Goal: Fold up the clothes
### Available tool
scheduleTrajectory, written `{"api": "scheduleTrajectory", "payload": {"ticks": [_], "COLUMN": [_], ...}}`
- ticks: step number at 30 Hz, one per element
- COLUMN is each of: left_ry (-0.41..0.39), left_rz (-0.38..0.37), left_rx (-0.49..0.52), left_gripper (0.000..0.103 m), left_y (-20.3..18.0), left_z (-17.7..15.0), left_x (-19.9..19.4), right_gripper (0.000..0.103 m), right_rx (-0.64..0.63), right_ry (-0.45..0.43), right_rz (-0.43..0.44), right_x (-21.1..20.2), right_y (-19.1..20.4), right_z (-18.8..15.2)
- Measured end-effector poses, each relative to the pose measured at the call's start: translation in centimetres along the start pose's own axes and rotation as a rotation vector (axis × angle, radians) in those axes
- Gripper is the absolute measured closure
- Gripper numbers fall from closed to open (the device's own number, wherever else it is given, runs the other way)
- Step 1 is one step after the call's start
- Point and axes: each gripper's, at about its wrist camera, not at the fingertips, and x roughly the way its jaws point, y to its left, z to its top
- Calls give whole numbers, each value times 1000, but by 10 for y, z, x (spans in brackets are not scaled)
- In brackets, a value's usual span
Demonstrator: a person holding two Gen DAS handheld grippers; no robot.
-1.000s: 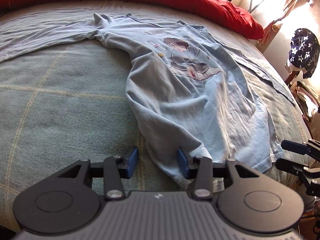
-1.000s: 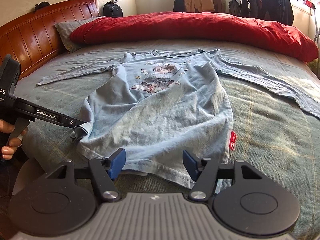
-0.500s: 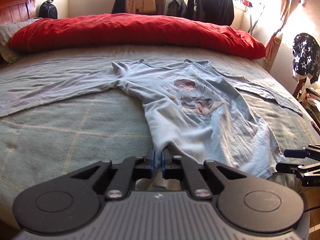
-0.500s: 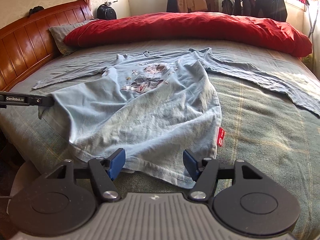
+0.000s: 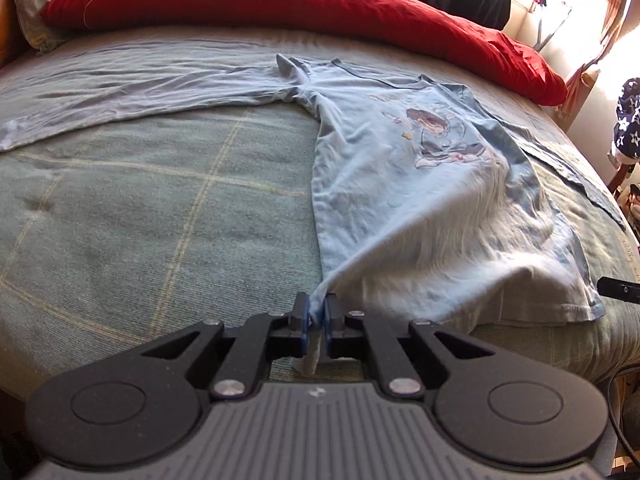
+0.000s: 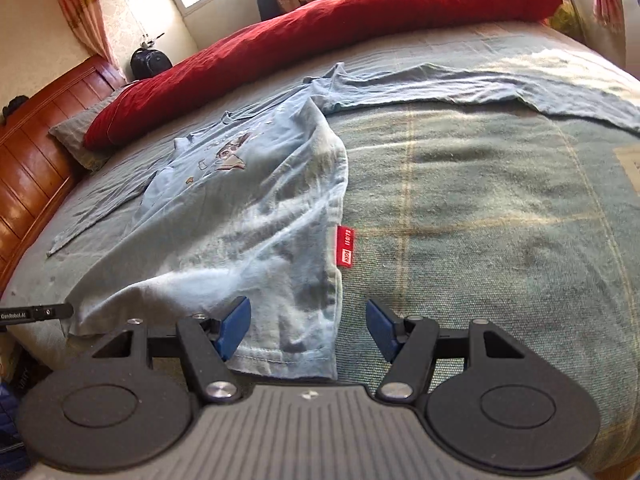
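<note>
A light blue long-sleeved shirt (image 5: 400, 200) with a cartoon print lies face up on the bed, sleeves spread to both sides. My left gripper (image 5: 316, 320) is shut on its near left hem corner, and the cloth runs taut from the pads. In the right wrist view the same gripper (image 6: 36, 313) shows at the left edge, at the shirt's (image 6: 248, 232) lifted hem. My right gripper (image 6: 308, 324) stands open over the other hem corner, just below a red side tag (image 6: 345, 246). Its pads do not press the cloth. In the left wrist view it (image 5: 618, 289) pokes in at the right edge.
A green-grey checked bedspread (image 5: 140, 220) covers the bed. A red duvet (image 5: 280, 0) lies along the far side, with a grey pillow (image 6: 76, 140) and a wooden headboard (image 6: 28, 168) to the left. A dark star-patterned garment (image 5: 628, 120) hangs beyond the bed's right edge.
The left jaws closed on the hem corner and drew it leftward, stretching the hem. The right gripper rolled and dropped towards the other hem corner, staying open.
</note>
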Motion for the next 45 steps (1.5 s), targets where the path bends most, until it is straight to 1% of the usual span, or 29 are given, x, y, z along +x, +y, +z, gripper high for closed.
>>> {"api": "scheduleTrajectory", "payload": {"ticks": [3,4,5,6,7,8,9,10,12,13,14,16,19,21,23,25,27,30,32,33,34,36,38,39,40,41,43,44,45], "left_ry": [6,11,15,20,24,26,25,23,14,6,-7,-41,-90,-107,-119,-109,-79,-31,6,17,21,22,23,25,27,29,28,28,32], "left_rz": [-4,-3,-3,-6,-11,-17,-23,-24,-14,-3,8,4,4,4,21,11,-3,10,-12,-22,-29,-42,-65,-74,-83,-87,-85,-91,-103], "left_rx": [-14,-15,-17,-19,-22,-22,-14,0,22,34,48,68,103,120,143,142,123,89,41,33,32,32,22,14,7,3,25,39,56], "left_gripper": [95,91,89,84,82,82,86,87,97,98,98,99,100,102,103,103,103,102,101,101,101,100,93,82,72,69,69,69,66], "left_y": [3,4,4,5,5,5,4,2,-1,-2,-2,-1,0,1,3,9,18,29,36,37,36,33,32,31,30,29,19,15,11], "left_z": [-1,-1,-2,-3,-3,-4,-5,-5,-4,-2,1,8,19,22,22,19,13,6,5,4,5,11,20,25,30,34,38,39,38], "left_x": [3,4,6,8,10,11,12,12,9,6,2,-12,-36,-51,-64,-71,-70,-58,-47,-43,-40,-33,-27,-23,-19,-15,-10,-9,-8], "right_gripper": [35,35,39,43,55,72,82,92,95,97,97,99,100,100,100,100,100,98,91,89,89,87,85,82,77,77,76,76,76], "right_rx": [73,78,66,48,33,25,25,27,27,18,-3,-46,-118,-166,-201,-226,-237,-258,-262,-262,-261,-254,-253,-252,-250,-258,-298,-324,-368], "right_ry": [2,-2,-1,3,9,19,32,45,73,88,102,126,141,146,155,168,188,245,284,300,302,277,248,231,214,194,145,126,108], "right_rz": [45,60,67,65,65,69,75,82,95,99,99,103,123,133,135,129,105,20,-45,-69,-75,-69,-63,-63,-63,-62,-55,-48,-38], "right_x": [10,12,14,15,17,19,20,21,20,18,15,9,-8,-21,-32,-41,-44,-36,-28,-25,-24,-28,-32,-34,-34,-35,-37,-38,-38], "right_y": [-12,-12,-9,-6,-4,-3,-4,-6,-10,-10,-8,-3,11,23,33,41,45,44,41,38,36,35,37,39,40,43,52,56,64], "right_z": [-4,-5,-5,-6,-6,-6,-6,-5,-3,0,3,9,20,26,28,27,22,10,2,0,-1,1,6,9,12,15,16,15,13]}}
